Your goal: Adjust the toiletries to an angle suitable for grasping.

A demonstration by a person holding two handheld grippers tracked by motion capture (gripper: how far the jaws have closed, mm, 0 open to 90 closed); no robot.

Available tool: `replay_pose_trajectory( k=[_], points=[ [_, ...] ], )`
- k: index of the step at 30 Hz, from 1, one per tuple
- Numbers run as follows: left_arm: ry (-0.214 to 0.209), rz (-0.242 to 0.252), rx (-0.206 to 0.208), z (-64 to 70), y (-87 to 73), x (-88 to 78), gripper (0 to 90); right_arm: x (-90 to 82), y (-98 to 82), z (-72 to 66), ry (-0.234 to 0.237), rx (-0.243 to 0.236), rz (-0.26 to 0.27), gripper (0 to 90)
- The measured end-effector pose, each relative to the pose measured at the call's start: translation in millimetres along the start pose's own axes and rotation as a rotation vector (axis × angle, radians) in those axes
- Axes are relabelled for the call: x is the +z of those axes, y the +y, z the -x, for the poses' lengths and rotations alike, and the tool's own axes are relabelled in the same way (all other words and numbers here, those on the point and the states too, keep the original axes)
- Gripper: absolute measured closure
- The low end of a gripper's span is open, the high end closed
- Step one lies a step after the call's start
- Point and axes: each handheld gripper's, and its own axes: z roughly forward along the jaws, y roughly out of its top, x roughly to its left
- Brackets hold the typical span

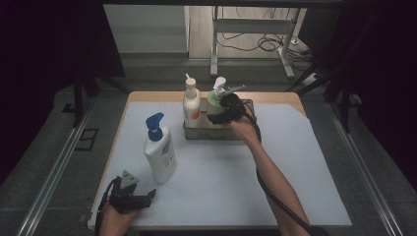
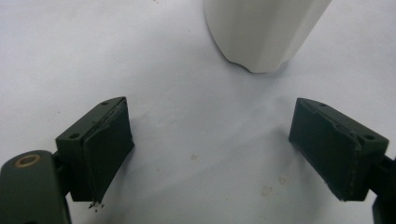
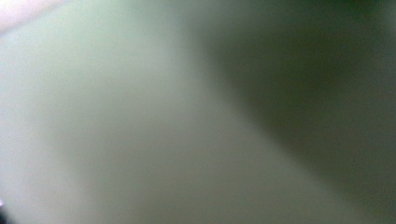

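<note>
A green pump bottle [image 1: 215, 100] stands in a small clear tray [image 1: 247, 104] at the back of the table. My right gripper [image 1: 222, 114] grips its body from the right. Blurred green plastic [image 3: 140, 121] lies right up against the lens in the right gripper view, hiding the jaws. A white bottle with an orange label [image 1: 191, 105] stands in the tray's left half. A white lotion bottle with a blue pump [image 1: 160, 153] stands on the mat at the left. My left gripper [image 1: 149, 196] rests near the front left corner, open, with the lotion bottle's base [image 2: 261, 32] ahead of it [image 2: 210, 140].
A white mat [image 1: 221, 172] covers the wooden table, whose edge shows at the back [image 1: 157, 96]. Metal rails run along both sides on the floor. A table frame with cables [image 1: 255, 29] stands beyond the far edge.
</note>
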Motion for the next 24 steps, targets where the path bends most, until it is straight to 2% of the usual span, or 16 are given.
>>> replay_pose_trajectory(
  k=[13, 24],
  points=[
    [0.0, 0.0, 0.0, 0.1, 0.0, 0.0, 12.6, 5.6, -3.6, 2.0, 0.007, 0.012, -0.007, 12.5],
    [0.0, 0.002, -0.001, 0.2, -0.1, 0.1, 12.6, 5.4, -8.8, 6.7, 0.041, 0.01, 0.037, 10.7]
  ],
)
